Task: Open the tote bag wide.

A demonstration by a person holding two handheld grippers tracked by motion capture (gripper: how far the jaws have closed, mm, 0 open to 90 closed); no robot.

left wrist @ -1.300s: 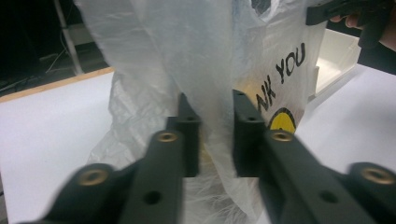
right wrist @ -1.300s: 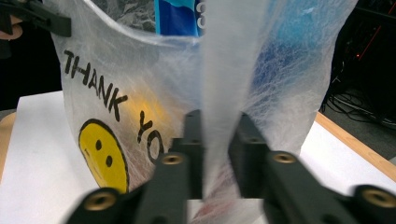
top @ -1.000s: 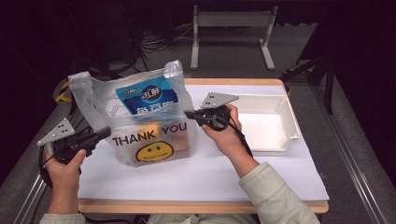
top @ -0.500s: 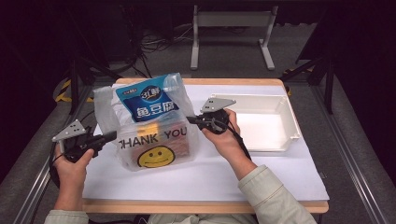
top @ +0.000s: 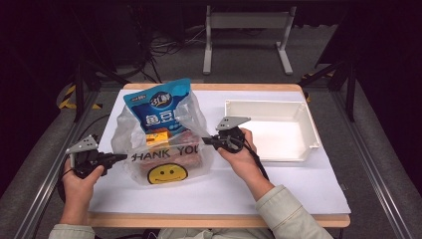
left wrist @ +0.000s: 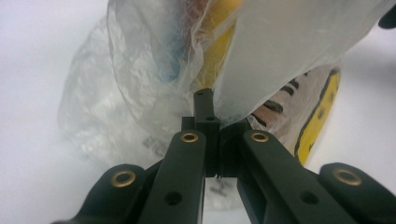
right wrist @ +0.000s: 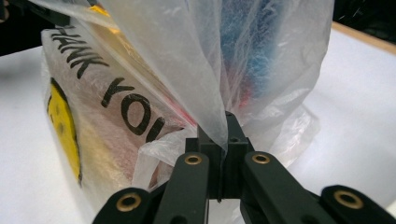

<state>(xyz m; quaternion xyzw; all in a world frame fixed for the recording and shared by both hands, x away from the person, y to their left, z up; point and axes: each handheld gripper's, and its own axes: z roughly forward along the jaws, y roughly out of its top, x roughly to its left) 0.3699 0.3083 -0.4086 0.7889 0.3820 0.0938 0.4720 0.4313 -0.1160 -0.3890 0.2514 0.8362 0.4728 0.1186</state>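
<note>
Two grippers work one plastic bag. The left gripper (top: 119,158) has its jaws pressed together on a fold of the bag's (top: 164,159) thin film at the bag's left side; in the left gripper view (left wrist: 205,100) the film bunches right at the closed tips. The right gripper (top: 206,141) is likewise clamped on film at the bag's right side, and in the right gripper view (right wrist: 228,122) a sheet of plastic rises out of the meeting jaws. Each gripper is held in one hand, two hands in all, with the right sleeve coming in from the bottom of the high view.

The bag stands on the white table (top: 224,189), left of centre, between the two grippers. It carries one yellow smiley face and the words "THANK YOU". One blue snack packet (top: 161,107) sticks up out of its open top; one small orange pack (top: 158,136) shows through the film below it.

One white tray (top: 311,132) lies to the right, near the right hand.
</note>
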